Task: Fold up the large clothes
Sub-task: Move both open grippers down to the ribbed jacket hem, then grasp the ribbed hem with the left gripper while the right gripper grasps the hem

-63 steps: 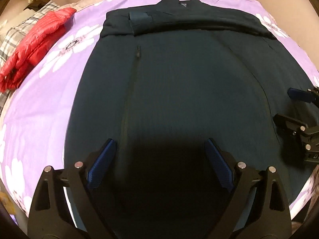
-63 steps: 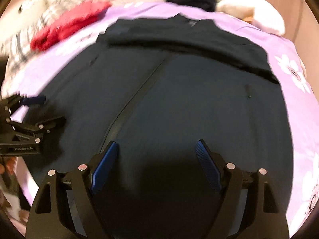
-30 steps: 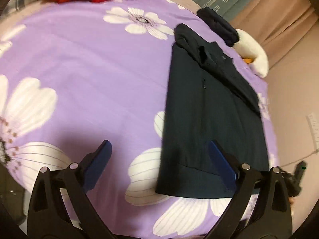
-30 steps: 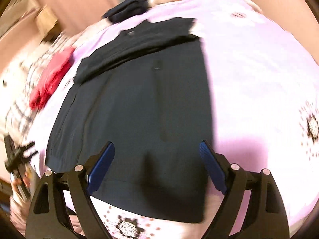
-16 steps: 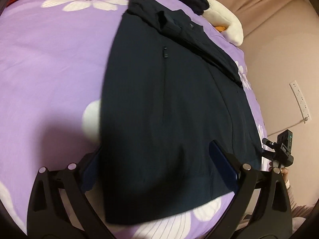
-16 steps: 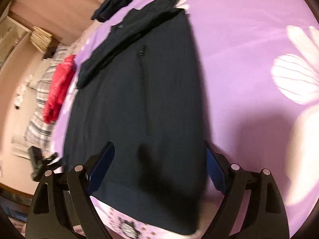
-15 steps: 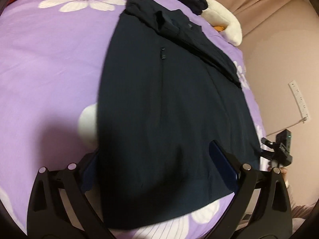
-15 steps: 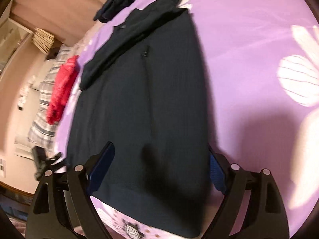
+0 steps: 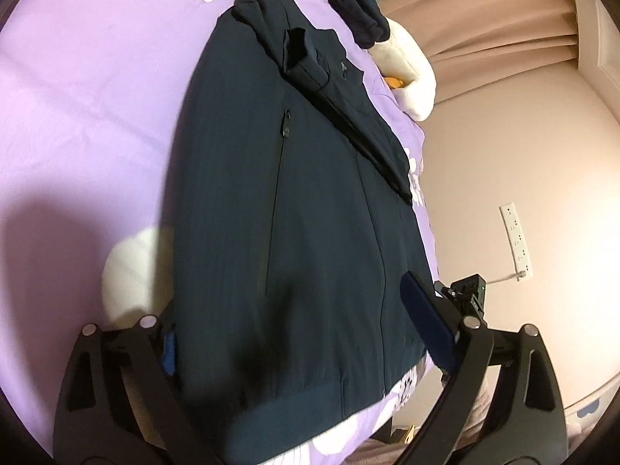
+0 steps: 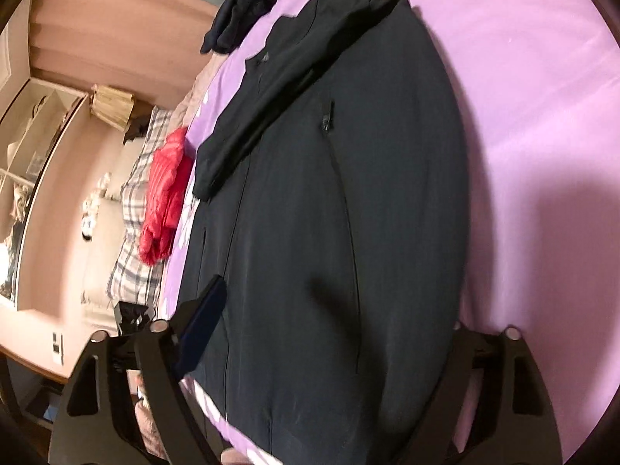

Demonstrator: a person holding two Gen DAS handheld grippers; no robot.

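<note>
A: Jacket (image 9: pixel 294 209) lies flat, front up, on the purple flowered bed cover (image 9: pixel 77 89), sleeves folded across the chest near the collar, hem towards the person. Left gripper (image 9: pixel 306 333) sits at the hem's left corner, jaws spread wide, nothing held. One blue pad (image 9: pixel 426 321) shows over the cloth; the other is half hidden at the jacket's side edge.

B: Right gripper (image 10: pixel 337 333)?

A: Also spread open and empty, at the hem's right corner. Its left pad (image 10: pixel 203 323) is over the fabric; the right finger is dark against the cover and hard to read. The jacket (image 10: pixel 329 201) fills that view.

B: Step in hand, by my judgement: grasp both hem corners and fold the lower half up to the collar.

A: Agreed. To do it well: slide one finger of each gripper under the hem band (image 9: pixel 310 410) so that both layers are pinched, not only the top one. Take the two corners at equal height, else the fold runs skew.

B: Lift?

A: Low and even, both sides together, keeping the cloth taut between the grippers so the zip line (image 9: pixel 277 201) stays straight. Lay the hem on the folded sleeves, not past the collar.

B: Risks?

A: Smooth shell fabric probably slips; grip deep. The red garment (image 10: pixel 164 197) and dark bundle (image 10: pixel 240 11) sit well apart.
</note>
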